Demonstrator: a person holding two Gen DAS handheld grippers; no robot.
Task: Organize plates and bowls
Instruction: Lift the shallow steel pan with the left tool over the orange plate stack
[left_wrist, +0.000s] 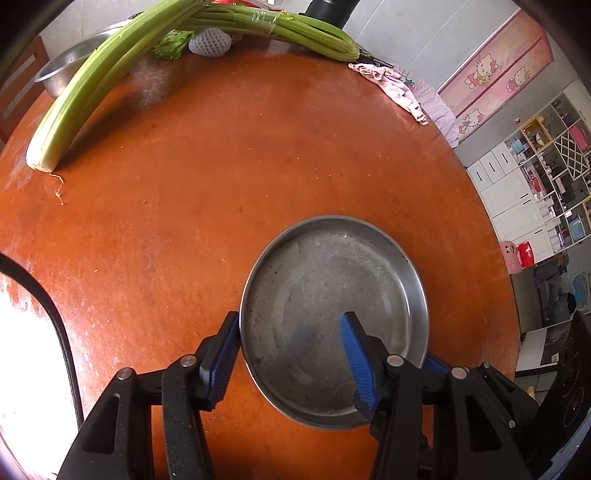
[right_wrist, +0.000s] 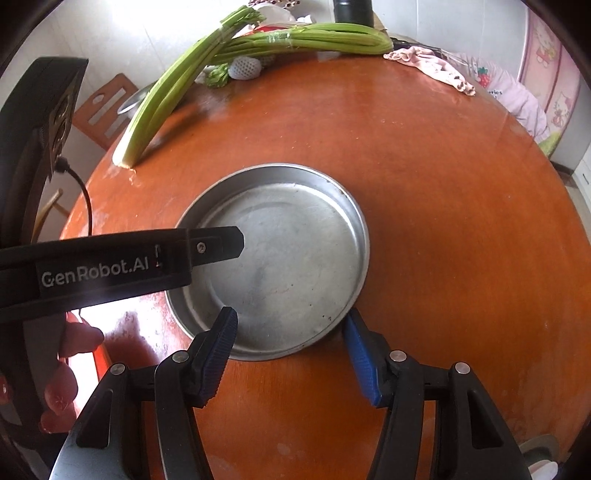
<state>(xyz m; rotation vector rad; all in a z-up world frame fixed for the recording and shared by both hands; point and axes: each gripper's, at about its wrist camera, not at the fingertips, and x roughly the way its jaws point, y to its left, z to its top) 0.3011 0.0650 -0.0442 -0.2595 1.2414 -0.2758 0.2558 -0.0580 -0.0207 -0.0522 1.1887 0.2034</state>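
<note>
- A round metal plate (left_wrist: 334, 321) lies flat on the orange-brown wooden counter (left_wrist: 221, 184), near its front edge.
- The left tongs (left_wrist: 291, 363) straddle the plate's left rim: one blue pad (left_wrist: 221, 363) is outside the rim, just beside it, and the other sits over the plate's inner floor. The pads stand apart; whether either one presses on the metal cannot be told.
- The right tongs (right_wrist: 291, 354) straddle the plate's (right_wrist: 273, 266) near-right rim: the left pad (right_wrist: 218, 354) is over the inside of the plate, and the right pad is outside the rim. These pads are also spread, and contact cannot be confirmed.
- In the right wrist view, the black body of the left tool, marked "GenRobot.AI", reaches across the plate's left side, and fingers of the left hand (right_wrist: 66, 373) grip it.
- Two bunches of celery (left_wrist: 85, 96) lie at the far side of the counter, well apart from the plate.
- A metal bowl (left_wrist: 70, 66) sits behind the celery at the far left.
- A pink cloth (left_wrist: 395, 88) lies at the far right edge.
</note>
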